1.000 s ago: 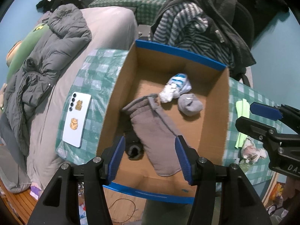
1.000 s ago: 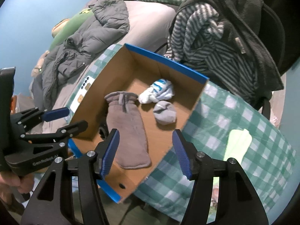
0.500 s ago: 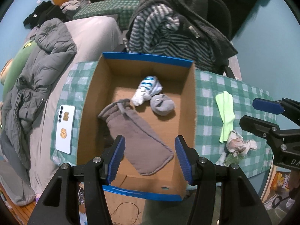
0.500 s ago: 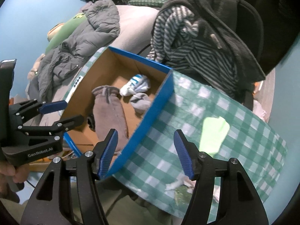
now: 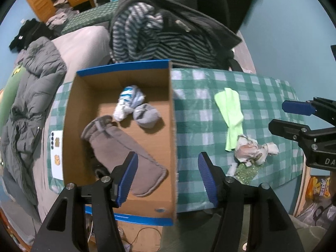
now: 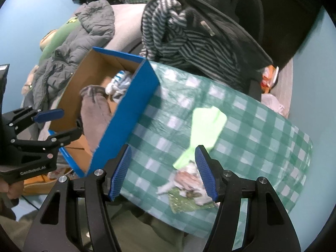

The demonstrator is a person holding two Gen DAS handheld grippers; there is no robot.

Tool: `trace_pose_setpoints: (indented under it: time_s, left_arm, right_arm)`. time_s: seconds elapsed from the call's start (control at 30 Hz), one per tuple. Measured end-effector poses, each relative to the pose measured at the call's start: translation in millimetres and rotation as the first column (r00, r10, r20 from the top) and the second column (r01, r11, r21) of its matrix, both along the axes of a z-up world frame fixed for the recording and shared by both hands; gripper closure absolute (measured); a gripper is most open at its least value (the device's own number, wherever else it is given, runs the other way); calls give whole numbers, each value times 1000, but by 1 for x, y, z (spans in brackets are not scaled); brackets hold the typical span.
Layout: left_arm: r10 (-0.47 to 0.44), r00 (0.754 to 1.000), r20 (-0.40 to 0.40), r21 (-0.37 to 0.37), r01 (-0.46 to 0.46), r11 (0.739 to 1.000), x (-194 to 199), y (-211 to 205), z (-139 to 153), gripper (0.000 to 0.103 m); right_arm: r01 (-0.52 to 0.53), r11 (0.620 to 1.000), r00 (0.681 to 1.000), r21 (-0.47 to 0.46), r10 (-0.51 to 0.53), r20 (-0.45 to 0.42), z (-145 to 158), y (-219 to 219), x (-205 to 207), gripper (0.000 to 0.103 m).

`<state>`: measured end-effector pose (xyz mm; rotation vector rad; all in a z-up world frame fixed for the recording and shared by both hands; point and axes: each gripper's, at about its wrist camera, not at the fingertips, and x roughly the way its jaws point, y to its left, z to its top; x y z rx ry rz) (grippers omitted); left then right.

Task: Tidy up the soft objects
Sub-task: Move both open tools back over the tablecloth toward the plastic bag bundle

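Ribbed blue fingers [image 5: 128, 176] of the left gripper [image 5: 168, 176] are seen spread and opening, with nothing pinched, above the right wall of an open cardboard box [image 5: 172, 126] edged in glossy blue. At far left a quilted grey jacket [image 5: 33, 88] is heaped on a bed, and a flat white phone [image 5: 56, 154] is laid beside the box. Inside the box, a long fleecy grey mitten [image 5: 124, 155], a balled white-and-blue sock [image 5: 128, 101] and a rounded grey sock [image 5: 147, 115] are gathered. To the right, on the table [image 5: 199, 109] covered in green checked cloth, a flat lime-green glove [image 5: 231, 113] is spread, with a crumpled pale printed cloth [image 5: 252, 150] touching its lower end.

In the right wrist view, the right gripper [image 6: 163, 168] is held over the table with its ribbed blue fingers [image 6: 204, 174] spread and empty, the crumpled cloth showing just below them. A striped knitted garment [image 6: 168, 33] is draped over a chair behind.
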<state>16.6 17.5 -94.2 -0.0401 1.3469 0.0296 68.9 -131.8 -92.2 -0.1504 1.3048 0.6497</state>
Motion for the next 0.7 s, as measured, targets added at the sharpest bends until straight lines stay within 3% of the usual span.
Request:
trace_pose_setpoints:
  time_s: [0.33, 0.7]
  left_arm:
    - [-74, 997, -32, -5, 74, 997, 8, -40, -18, 42]
    - [-136, 987, -90, -8, 136, 991, 16, -71, -51, 41]
  right_arm:
    - [25, 1000, 999, -9, -25, -35, -28, -40, 0, 39]
    - [-22, 999, 997, -30, 20, -74, -75, -57, -8, 39]
